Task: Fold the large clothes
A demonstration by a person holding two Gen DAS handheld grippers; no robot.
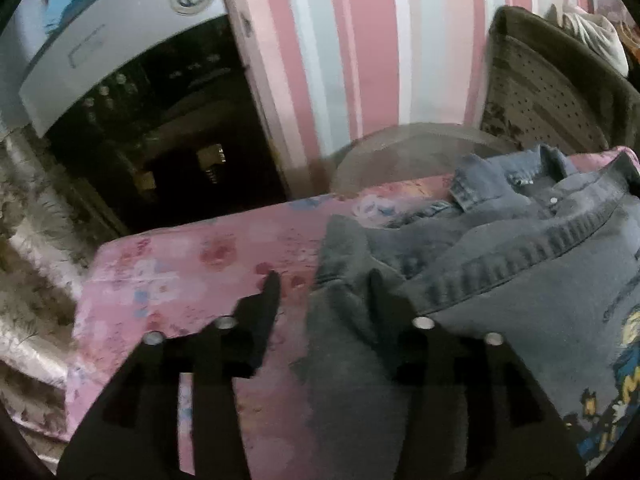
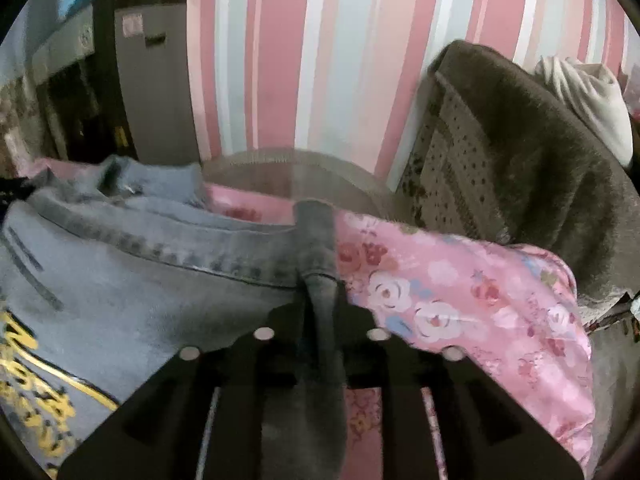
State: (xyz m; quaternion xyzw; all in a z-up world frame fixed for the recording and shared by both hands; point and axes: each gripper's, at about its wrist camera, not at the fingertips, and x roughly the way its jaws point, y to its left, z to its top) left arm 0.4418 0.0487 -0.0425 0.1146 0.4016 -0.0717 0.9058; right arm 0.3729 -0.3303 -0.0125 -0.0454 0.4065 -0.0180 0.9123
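The jacket (image 1: 500, 248) lay unfolded at the bed (image 1: 180, 264) edge, folded fabric clamped in the right tool (image 2: 320, 304), the left tool (image 1: 324, 292) apart.

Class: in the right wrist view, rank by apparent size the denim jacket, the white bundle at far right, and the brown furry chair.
1. denim jacket
2. brown furry chair, though the jacket's nearness inflates it
3. white bundle

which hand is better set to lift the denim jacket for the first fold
Right. The right hand-held gripper already has a bunch of the denim jacket between its fingers; the left hand-held gripper stands open at the jacket's edge over the floral sheet.
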